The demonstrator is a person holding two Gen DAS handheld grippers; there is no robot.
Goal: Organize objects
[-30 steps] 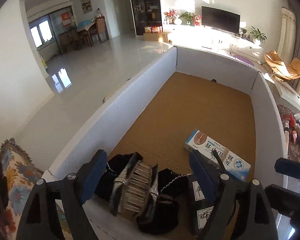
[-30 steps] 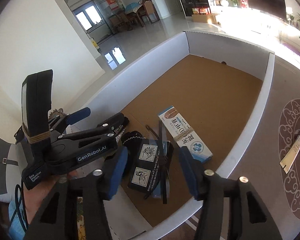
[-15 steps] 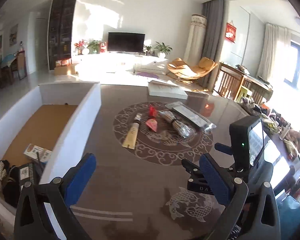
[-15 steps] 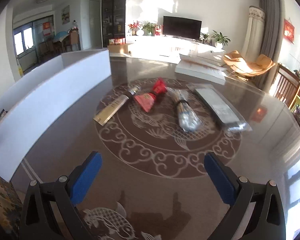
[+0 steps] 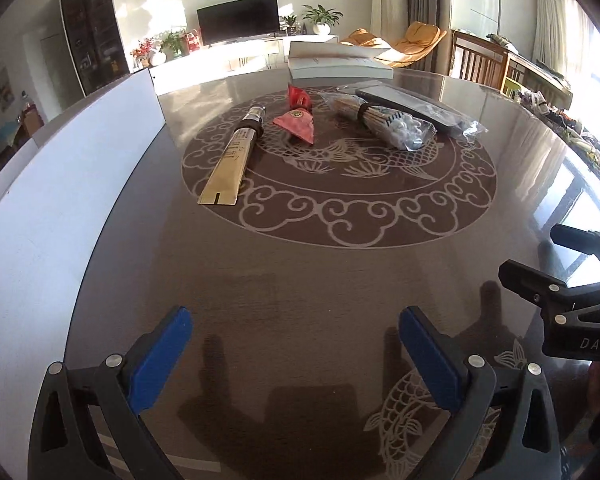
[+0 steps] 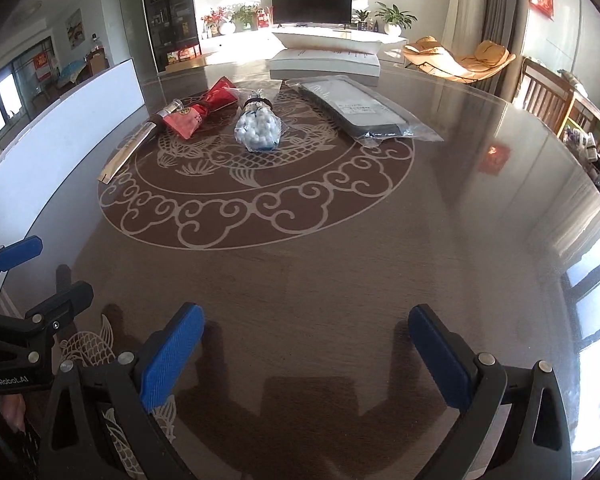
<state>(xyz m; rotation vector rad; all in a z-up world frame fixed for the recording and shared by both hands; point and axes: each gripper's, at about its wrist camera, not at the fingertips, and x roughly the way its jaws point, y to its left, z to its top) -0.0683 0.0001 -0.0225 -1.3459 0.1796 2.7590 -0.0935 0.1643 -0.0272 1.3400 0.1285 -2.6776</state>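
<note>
Both grippers hang open and empty over the dark round table (image 5: 300, 264), well short of the objects. My left gripper (image 5: 296, 344) faces a gold tube (image 5: 232, 160), a red pouch (image 5: 298, 120), a bag of cotton swabs (image 5: 384, 122) and a flat grey packet in clear plastic (image 5: 416, 110). In the right wrist view my right gripper (image 6: 306, 340) faces the same row: gold tube (image 6: 128, 150), red pouch (image 6: 196, 114), swab bag (image 6: 258, 128), grey packet (image 6: 354, 110). The white box wall (image 5: 60, 184) stands at the left.
A flat white carton (image 6: 324, 62) lies at the table's far edge. Wooden chairs (image 6: 548, 92) stand to the right, with a television and plants behind. The right gripper's body (image 5: 572, 312) shows at the right in the left view; the left one (image 6: 24, 328) shows at the left in the right view.
Both grippers opened over the white box, leaving the dark items inside, then swung right out of the box and now hover low over the table facing the row of objects.
</note>
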